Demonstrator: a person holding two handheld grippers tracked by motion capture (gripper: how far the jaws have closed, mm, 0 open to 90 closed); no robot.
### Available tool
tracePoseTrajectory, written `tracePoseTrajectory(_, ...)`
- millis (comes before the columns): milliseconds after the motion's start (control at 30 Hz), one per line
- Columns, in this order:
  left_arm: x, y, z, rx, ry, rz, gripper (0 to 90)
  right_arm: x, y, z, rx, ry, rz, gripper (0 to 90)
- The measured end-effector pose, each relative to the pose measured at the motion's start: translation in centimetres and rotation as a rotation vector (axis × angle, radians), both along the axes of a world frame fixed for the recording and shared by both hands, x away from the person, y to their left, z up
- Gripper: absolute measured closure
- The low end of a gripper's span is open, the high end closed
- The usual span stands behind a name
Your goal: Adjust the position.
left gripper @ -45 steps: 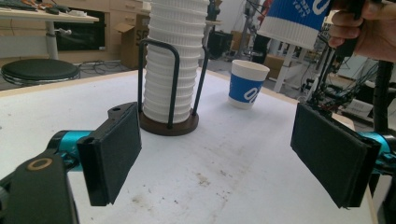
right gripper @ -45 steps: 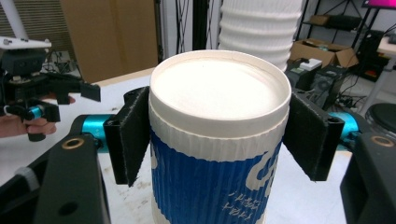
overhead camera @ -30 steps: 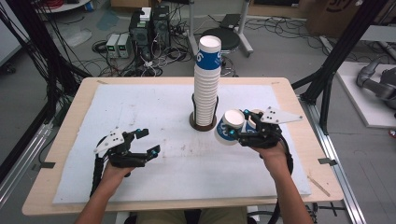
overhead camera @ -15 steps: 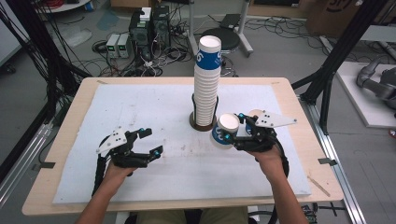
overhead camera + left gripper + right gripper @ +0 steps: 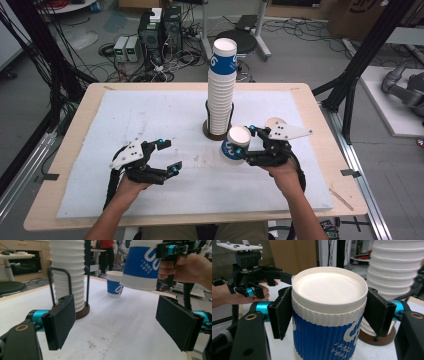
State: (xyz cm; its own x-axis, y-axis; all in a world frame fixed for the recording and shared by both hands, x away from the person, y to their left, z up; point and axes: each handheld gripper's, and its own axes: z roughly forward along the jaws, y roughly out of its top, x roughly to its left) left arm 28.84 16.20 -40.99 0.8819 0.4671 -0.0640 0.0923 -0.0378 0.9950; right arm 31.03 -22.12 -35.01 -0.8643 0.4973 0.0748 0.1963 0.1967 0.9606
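Right tool (image 5: 242, 141) has carried the blue-and-white ribbed paper cup (image 5: 235, 145) leftward and nearer the tall stack of white paper cups (image 5: 220, 95) in its dark wire holder; I judge it is heading onto the stack or over to the other hand. Its pads clamp the cup's sides, cup upside down, clear of the counter (image 5: 165, 112). Left tool (image 5: 167, 157) waits wide open, holding nothing.

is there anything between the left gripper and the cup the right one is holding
Nothing visible. The left gripper is open, with bare white mat between it and the blue-and-white paper cup held in the right gripper. The cup stack stands farther back, off that line.
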Motion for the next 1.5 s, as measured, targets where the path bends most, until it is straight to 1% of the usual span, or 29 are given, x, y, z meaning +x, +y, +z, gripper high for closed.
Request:
tracePoseTrajectory(33, 0.0, -0.2, 0.1, -0.002, -0.004, -0.012, 16.3, 0.0, 0.2, 0.0, 0.002, 0.002, 0.007, 29.5)
tracePoseTrajectory(133, 0.1, -0.9, 0.3, 0.013, -0.008, -0.042, 16.3, 0.0, 0.9, -0.1, 0.004, 0.008, 0.030, 29.5)
tracePoseTrajectory(200, 0.2, -1.4, 0.4, 0.012, 0.004, -0.053, 15.0, 0.1, 1.3, -0.2, 0.009, 0.006, 0.045, 29.5)
tracePoseTrajectory(233, 0.2, -1.6, 0.5, 0.013, 0.010, -0.060, 13.7, 0.0, 1.6, -0.2, 0.011, 0.012, 0.056, 29.6)
tracePoseTrajectory(400, 0.3, -2.8, 0.7, -0.003, 0.004, -0.099, 13.3, -0.2, 2.6, -0.2, 0.013, 0.013, 0.089, 29.6)
tracePoseTrajectory(567, 0.5, -4.0, 0.8, -0.016, -0.012, -0.117, 13.3, -0.3, 3.2, -0.2, 0.020, 0.021, 0.106, 29.6)
tracePoseTrajectory(633, 0.5, -4.5, 0.8, -0.015, -0.009, -0.126, 13.3, -0.3, 3.3, -0.1, 0.032, 0.022, 0.112, 29.6)
tracePoseTrajectory(800, 0.8, -5.7, 0.7, -0.019, 0.000, -0.144, 13.3, -0.3, 3.6, -0.1, 0.042, 0.024, 0.122, 29.6)
tracePoseTrajectory(900, 1.0, -6.3, 0.7, -0.016, -0.004, -0.144, 13.3, -0.4, 3.8, 0.0, 0.045, 0.023, 0.126, 29.6)
tracePoseTrajectory(967, 1.1, -6.7, 0.7, -0.023, -0.004, -0.144, 13.3, -0.4, 3.9, 0.0, 0.047, 0.024, 0.131, 29.6)
tracePoseTrajectory(1067, 1.2, -7.3, 0.7, -0.023, -0.006, -0.150, 13.3, -0.4, 4.0, 0.1, 0.052, 0.023, 0.138, 29.6)
tracePoseTrajectory(1333, 1.3, -8.3, 0.4, -0.014, 0.003, -0.173, 13.2, -0.5, 4.2, 0.2, 0.073, 0.037, 0.153, 29.6)
tracePoseTrajectory(1500, 1.3, -8.4, 0.3, 0.000, 0.014, -0.182, 13.6, -0.6, 4.2, 0.3, 0.088, 0.042, 0.164, 29.6)
